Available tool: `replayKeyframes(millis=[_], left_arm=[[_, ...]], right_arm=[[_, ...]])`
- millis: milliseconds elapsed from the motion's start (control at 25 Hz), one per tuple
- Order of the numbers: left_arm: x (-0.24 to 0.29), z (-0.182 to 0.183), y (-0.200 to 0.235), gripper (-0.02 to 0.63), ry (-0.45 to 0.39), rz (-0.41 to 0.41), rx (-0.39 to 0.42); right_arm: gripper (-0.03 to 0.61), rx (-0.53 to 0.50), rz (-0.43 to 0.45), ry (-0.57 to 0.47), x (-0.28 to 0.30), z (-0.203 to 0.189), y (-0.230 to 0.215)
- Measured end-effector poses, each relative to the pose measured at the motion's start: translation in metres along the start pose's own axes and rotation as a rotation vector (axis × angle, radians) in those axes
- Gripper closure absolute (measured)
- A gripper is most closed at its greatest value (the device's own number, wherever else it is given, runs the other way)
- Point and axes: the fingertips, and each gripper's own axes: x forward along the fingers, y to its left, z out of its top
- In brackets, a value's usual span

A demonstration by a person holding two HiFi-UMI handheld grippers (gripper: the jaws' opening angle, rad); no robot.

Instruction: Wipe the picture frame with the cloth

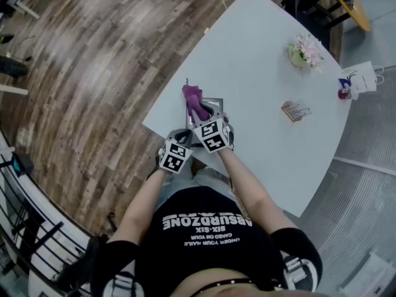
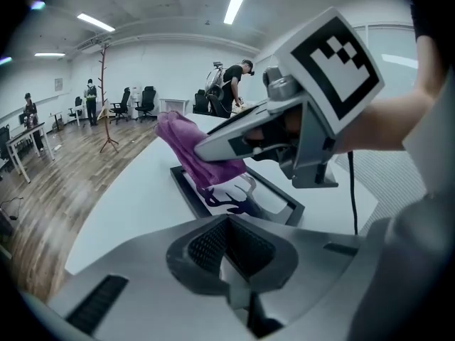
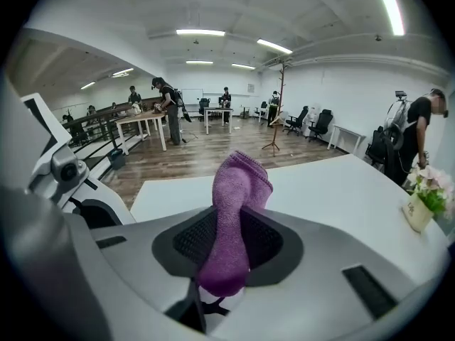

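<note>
- My right gripper (image 3: 234,241) is clenched on the cloth (image 3: 240,180). The purple towelling is pinched between the pads, and a folded end stands up past the tips.
- My left gripper (image 2: 229,253) is clenched as well, pads together with nothing between them.
- From the left gripper view, the cloth hangs down from the right gripper's tips. Its lower end lies against the picture in the frame (image 2: 238,199).
- The frame lies flat on the table (image 1: 266,73), close to the edge nearest me. It has a dark border around a white picture with a dark antlered shape.
- In the head view the cloth covers the frame's far left part, and the right gripper is over the frame's near end.
- The left gripper sits just beside the right one, at the table edge and short of the frame. I cannot tell whether it touches the frame.
- Well apart from the frame, a small card (image 1: 296,111) lies mid-table, and a flower pot (image 1: 305,51) stands toward the far side.
- A white bag (image 1: 359,78) is by the table's right edge.
- Wood floor runs along the table's left side, and further back several people stand at desks near a coat stand (image 2: 106,98).
</note>
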Motion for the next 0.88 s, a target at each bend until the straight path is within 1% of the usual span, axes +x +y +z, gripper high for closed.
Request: replayKeyframes(millis=[320,440,600,880], left_arm=[[0.010,-0.003,-0.002,0.598,0.030,-0.043,0.060],[0.010,-0.004,-0.003,0.598,0.035,-0.056,0.082],[0.011,-0.004,-0.003,0.599,0.039,-0.078,0.068],[0.010,-0.004,-0.003,0.600,0.024,-0.087,0.036]], right_arm=[[0.463,0.002,-0.005,0.085,0.028,-0.023,-0.006],[0.465,0.026,-0.007,0.076,0.032,-0.028,-0.007],[0.465,0.057,-0.012,0.049,0.033,-0.028,-0.008],[0.465,-0.003,-0.012,0.068,0.029,-0.032,-0.011]])
